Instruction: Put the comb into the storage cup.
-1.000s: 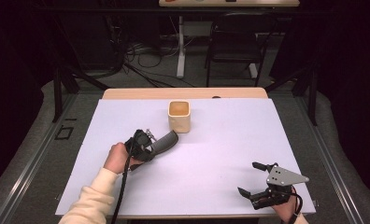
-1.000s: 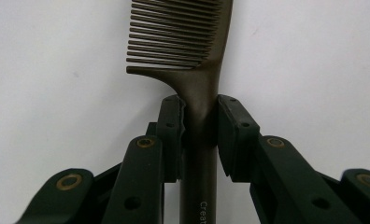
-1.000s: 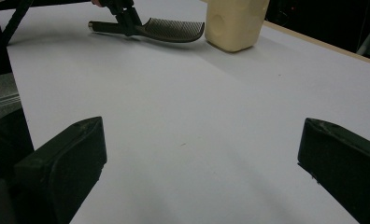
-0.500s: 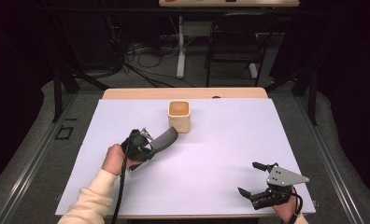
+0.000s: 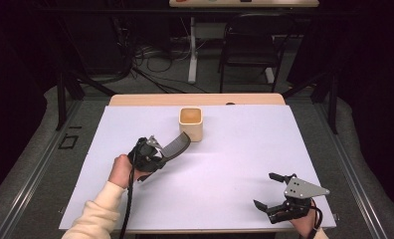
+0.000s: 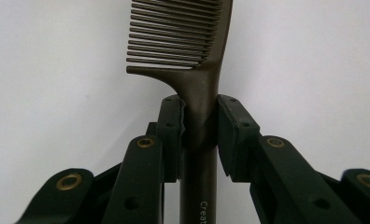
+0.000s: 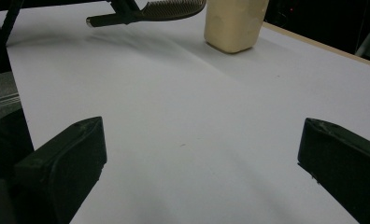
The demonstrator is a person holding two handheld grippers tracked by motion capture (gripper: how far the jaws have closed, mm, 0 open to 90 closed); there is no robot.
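Desk (image 5: 235, 164) bare but for the cup (image 5: 191, 123), set far-centre. Your left hand-held gripper (image 5: 157, 152) clamps the comb (image 5: 175, 145) by its handle, teeth end just beside the cup, likely headed in. Your right hand-held gripper (image 5: 274, 195) rests wide, empty, near corner.

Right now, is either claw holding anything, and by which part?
The left claw holds the comb by its handle, just below the teeth. The right claw is open, holding nothing.
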